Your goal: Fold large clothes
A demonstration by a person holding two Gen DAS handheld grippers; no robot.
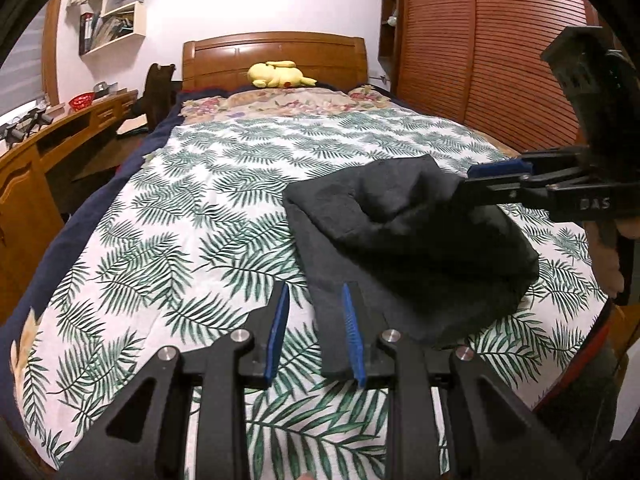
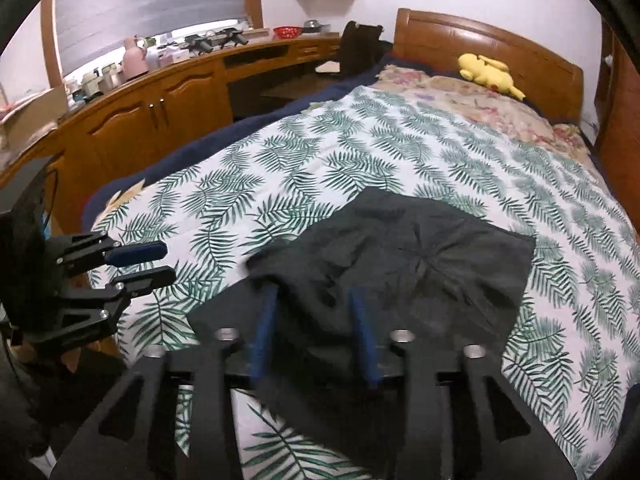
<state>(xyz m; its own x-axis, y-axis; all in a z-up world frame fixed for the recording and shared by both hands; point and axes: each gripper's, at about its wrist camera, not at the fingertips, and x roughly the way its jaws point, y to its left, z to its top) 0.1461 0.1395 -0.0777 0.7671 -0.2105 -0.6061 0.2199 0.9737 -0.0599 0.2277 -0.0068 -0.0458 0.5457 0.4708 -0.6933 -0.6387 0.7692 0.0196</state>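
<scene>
- A dark grey garment (image 1: 404,248) lies bunched and partly folded on the bed (image 1: 208,216), on the near half of the palm-leaf bedspread (image 2: 360,148), well away from the wooden headboard (image 1: 276,56).
- Seen from the left wrist, the garment sits toward the wardrobe side of the bed, with one flat strip of cloth reaching toward the foot of the bed.
- The left gripper (image 1: 316,332) hangs over the garment's near edge, its blue pads parted by a modest gap; the right-hand finger (image 1: 354,340) lies over the strip of dark cloth, while bedspread shows between the pads. Nothing is pinched there.
- In the right wrist view the left gripper (image 2: 154,262) shows beside the garment, on the side away from the wardrobe, clear of the cloth, its fingers apart.
- The right gripper (image 2: 316,328) is over the garment, its jaws spread with dark cloth visible below and between the blurred blue pads; the pads do not press on it.
- From the left wrist view the right gripper (image 1: 486,180) reaches in from the wardrobe side, its tips at the raised hump of the garment; whether they touch it I cannot tell.
- A yellow plush toy (image 1: 278,74) lies at the headboard, on the floral pillow area (image 1: 288,102).
- A brown wooden wardrobe (image 1: 480,52) stands along one side of the bed; a long wooden surface (image 2: 168,80) with clutter runs along the other.
</scene>
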